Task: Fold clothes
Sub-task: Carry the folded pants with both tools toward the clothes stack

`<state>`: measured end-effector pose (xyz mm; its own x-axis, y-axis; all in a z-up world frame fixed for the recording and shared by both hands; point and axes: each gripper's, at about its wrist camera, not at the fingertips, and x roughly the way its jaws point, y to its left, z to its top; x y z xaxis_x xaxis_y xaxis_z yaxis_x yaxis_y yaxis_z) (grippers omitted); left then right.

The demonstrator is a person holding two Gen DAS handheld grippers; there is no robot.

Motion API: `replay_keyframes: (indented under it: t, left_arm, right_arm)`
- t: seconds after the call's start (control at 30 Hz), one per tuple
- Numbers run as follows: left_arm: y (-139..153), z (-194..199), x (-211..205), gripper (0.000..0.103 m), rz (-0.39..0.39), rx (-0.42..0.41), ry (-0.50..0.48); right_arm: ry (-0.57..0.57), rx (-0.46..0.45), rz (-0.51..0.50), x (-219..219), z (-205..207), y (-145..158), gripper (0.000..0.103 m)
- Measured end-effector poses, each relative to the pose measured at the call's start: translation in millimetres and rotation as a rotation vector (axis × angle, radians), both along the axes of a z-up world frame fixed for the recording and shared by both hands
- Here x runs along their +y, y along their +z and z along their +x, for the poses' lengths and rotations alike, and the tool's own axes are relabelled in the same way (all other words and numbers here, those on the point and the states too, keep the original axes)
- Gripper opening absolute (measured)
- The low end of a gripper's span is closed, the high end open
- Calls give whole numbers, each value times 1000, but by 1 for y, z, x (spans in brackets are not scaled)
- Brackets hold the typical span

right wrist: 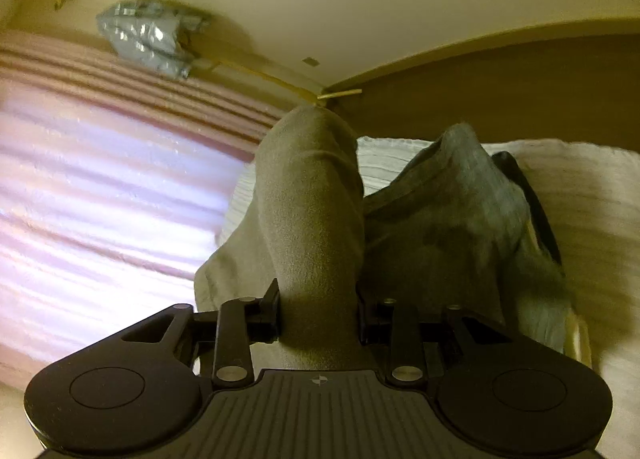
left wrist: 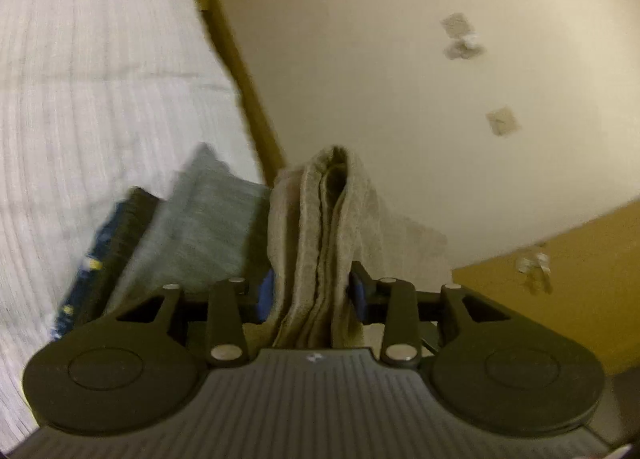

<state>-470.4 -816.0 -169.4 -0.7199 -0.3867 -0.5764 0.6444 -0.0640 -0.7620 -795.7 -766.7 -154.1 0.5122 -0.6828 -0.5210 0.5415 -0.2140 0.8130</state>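
A beige folded towel (left wrist: pixel 320 235) is pinched between the fingers of my left gripper (left wrist: pixel 312 291), which is shut on its layered edge. The same beige towel (right wrist: pixel 312 211) bulges up between the fingers of my right gripper (right wrist: pixel 318 307), also shut on it. Both grippers hold it lifted above the white ribbed bedding (left wrist: pixel 80 119). Behind the towel lies a grey folded garment (left wrist: pixel 200 231), with a dark blue garment (left wrist: pixel 104 259) under it at its left. In the right wrist view the grey garment (right wrist: pixel 460 219) lies to the right of the towel on the white bedding (right wrist: pixel 580 187).
A cream wall (left wrist: pixel 400 79) and a yellow-brown wooden frame (left wrist: pixel 560 279) fill the left wrist view. The right wrist view shows a pink curtain (right wrist: pixel 100 199), a grey plastic bag (right wrist: pixel 148 39) up by the wall, and a dark brown headboard (right wrist: pixel 500 87).
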Motion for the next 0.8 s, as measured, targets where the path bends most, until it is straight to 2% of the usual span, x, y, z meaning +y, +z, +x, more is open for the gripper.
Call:
replay_keyframes:
  t: [0.07,0.1,0.23,0.3,0.37,0.4,0.43,0.5,0.57,0.7,0.8]
  left_arm:
    - [-9,3,-6,35,23,-20,28]
    - [-13,5,-9,37,33,-29,42]
    - [11,22,5,37,-59,-75,115]
    - [28,31,14,35,-113,-109,152]
    - [49,25,28,33,-188,-160,103]
    - [59,21,35,28,-226,-185,76]
    - [66,10,44,22,-272,-220,12]
    - [79,-11,61,18,-362,-289,-116]
    - [78,-27,70,15,-417,-339,-190]
    - [44,-43,71,7,-422,-531,-227]
    - [39,-41,69,8,-412,-531,-211]
  right_arm:
    - [-10,99,38,-3,1,-1,51]
    - [-15,139,20,1,1,2,51]
    - [-77,268,-54,36,-6,19,51]
    - [-85,333,-84,52,-4,30,51]
    - [-65,398,-110,65,3,39,51]
    - [-46,440,-121,70,11,43,51]
    - [-23,484,-129,74,20,45,47]
    - [18,571,-144,82,40,49,30]
    - [34,633,-151,88,58,46,30]
    - [92,700,-181,92,85,29,30]
    - [130,746,-174,89,95,13,30]
